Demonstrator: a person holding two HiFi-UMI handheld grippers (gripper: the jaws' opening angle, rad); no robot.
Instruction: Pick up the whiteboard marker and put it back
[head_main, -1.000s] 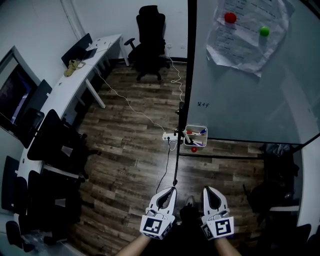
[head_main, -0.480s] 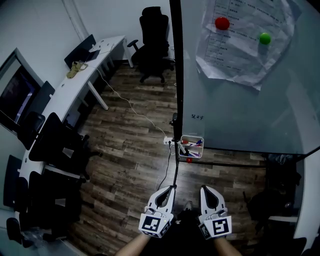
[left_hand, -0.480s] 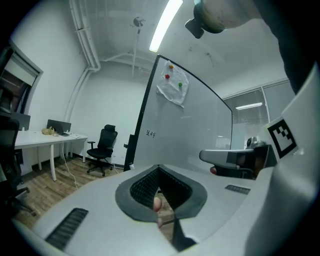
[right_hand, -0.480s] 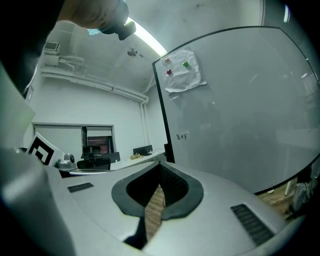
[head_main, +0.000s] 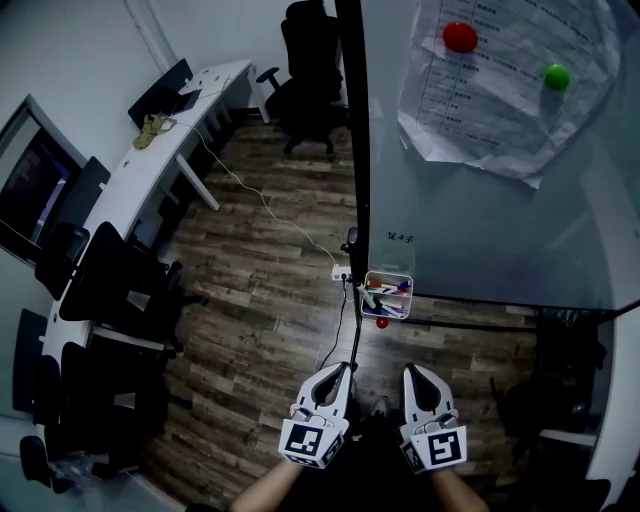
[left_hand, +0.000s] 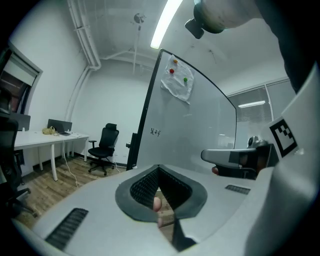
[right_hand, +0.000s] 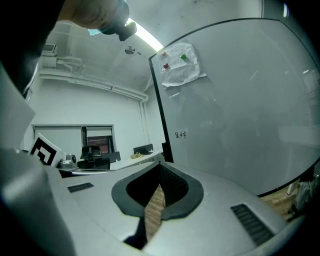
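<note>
A small white holder (head_main: 370, 279) hangs at the lower left corner of the whiteboard (head_main: 480, 230). It carries several markers (head_main: 390, 292), and a red magnet (head_main: 381, 323) sits just under it. My left gripper (head_main: 340, 369) and right gripper (head_main: 412, 370) are side by side at the bottom of the head view, short of the holder, both shut and empty. In the left gripper view the left gripper (left_hand: 159, 168) points past the whiteboard (left_hand: 200, 125). The right gripper (right_hand: 161, 165) faces the whiteboard (right_hand: 240, 110) too, with only floor showing through its slit.
A long white desk (head_main: 150, 165) and black chairs (head_main: 110, 290) line the left side. A black office chair (head_main: 310, 60) stands at the back. A power strip and cable (head_main: 340, 272) lie on the wood floor by the board's black frame (head_main: 352, 150). Paper (head_main: 500, 100) is pinned by magnets.
The whole view has shifted as I stepped toward the whiteboard; the marker holder now sits a little lower in the head view. Both grippers advanced together and stayed shut.
</note>
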